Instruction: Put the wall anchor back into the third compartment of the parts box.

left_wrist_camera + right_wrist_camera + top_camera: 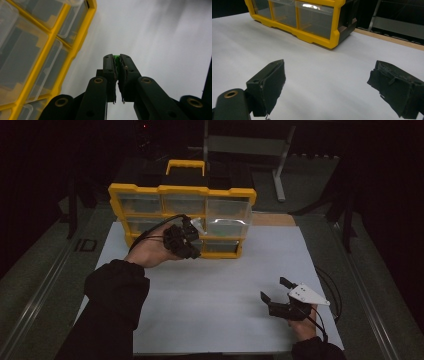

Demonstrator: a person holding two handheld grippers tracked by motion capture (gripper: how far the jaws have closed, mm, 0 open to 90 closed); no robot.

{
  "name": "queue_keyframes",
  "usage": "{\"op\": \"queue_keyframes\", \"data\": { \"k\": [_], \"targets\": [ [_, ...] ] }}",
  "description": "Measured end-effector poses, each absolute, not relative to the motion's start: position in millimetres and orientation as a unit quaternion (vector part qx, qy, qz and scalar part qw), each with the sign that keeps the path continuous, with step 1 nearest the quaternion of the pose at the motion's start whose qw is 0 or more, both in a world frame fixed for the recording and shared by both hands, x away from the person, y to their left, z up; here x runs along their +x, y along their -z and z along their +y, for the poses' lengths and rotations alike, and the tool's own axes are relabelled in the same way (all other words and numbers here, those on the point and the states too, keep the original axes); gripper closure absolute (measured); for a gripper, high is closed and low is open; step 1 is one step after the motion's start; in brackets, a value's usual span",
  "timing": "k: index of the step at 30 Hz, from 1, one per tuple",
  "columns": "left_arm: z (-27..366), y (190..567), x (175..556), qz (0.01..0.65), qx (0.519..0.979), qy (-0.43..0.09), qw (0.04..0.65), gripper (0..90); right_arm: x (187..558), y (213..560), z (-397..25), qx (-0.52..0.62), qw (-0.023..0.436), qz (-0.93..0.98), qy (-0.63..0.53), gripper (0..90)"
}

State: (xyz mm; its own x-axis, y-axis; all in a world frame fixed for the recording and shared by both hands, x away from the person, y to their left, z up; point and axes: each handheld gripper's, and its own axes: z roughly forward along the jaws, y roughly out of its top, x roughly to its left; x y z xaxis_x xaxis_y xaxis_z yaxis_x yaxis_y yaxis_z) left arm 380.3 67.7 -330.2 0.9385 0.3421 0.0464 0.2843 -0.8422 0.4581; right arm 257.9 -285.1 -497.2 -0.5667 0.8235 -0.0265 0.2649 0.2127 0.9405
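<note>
Green item [115,57] pinched in left hand-held gripper [117,62] beside organiser's [75,47] edge.

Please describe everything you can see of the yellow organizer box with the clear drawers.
The organizer box stands upright at the far edge of the white table sheet. Its frame looks like yellow plastic with a black back and a yellow handle on top. The clear drawers sit in rows of three; one on the right is pulled out. The left gripper is right in front of it, shut on a small green thing.
</note>
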Motion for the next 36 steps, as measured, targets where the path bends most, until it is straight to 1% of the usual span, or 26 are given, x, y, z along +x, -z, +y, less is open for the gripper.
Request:
{"op": "queue_keyframes", "data": {
  "k": [10, 24, 36],
  "targets": [
    [72, 302, 384, 0.159, 0.957, -0.076, 0.231, 84.1, 258, 497, -285, 0.374, 0.278, 0.727, -0.504, 11.4],
    [66, 274, 385, 0.145, 0.956, -0.088, 0.239, 84.1, 258, 497, -285, 0.373, 0.278, 0.727, -0.504, 11.4],
    [61, 250, 385, 0.130, 0.959, -0.095, 0.234, 84.1, 258, 497, -285, 0.374, 0.276, 0.728, -0.504, 11.4]
  ]
}}
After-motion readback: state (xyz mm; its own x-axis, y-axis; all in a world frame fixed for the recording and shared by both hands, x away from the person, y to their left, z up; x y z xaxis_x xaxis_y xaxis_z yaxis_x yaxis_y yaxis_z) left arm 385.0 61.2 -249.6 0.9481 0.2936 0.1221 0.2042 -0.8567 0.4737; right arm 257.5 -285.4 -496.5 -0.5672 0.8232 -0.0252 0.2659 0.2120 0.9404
